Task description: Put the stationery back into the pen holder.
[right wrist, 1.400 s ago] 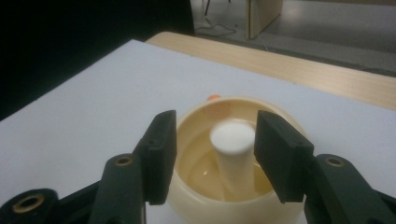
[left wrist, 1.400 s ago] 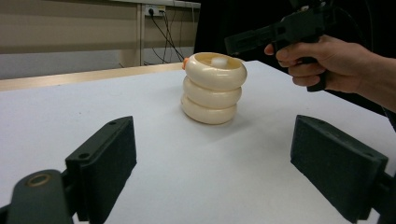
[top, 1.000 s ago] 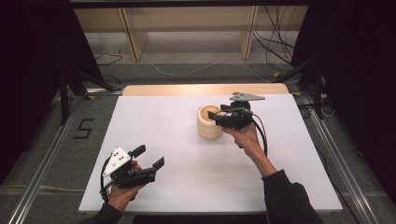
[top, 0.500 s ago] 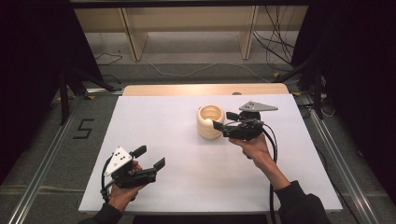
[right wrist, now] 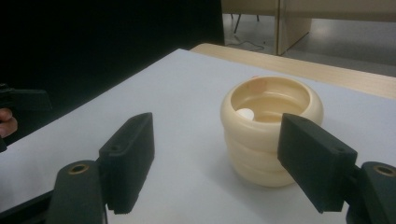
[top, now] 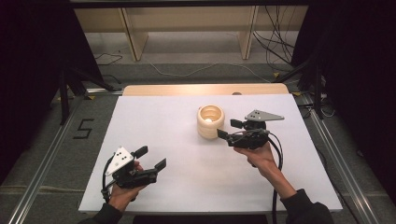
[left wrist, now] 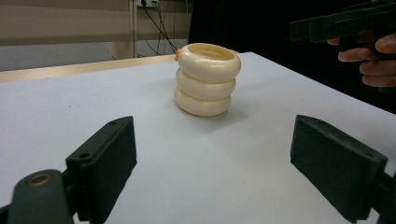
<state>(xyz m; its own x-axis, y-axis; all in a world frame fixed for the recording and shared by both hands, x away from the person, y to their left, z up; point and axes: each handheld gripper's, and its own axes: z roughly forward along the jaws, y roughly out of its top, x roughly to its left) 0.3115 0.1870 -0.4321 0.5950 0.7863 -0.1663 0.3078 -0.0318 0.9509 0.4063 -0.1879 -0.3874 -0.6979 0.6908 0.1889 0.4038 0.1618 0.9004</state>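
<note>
Container: a cream ribbed plastic cup (top: 210, 121) shaped like three stacked rings stands upright on the white tabletop (top: 177, 140), right of centre toward the far edge; a small pale round thing lies inside it.
Right tongs (top: 229, 129): spread wide, having just been opening, nothing between them; they sit just beside the cup's right side, apart from it.
Left tongs (top: 150, 157): spread, holding nothing, near the front left, well apart from the cup.
</note>
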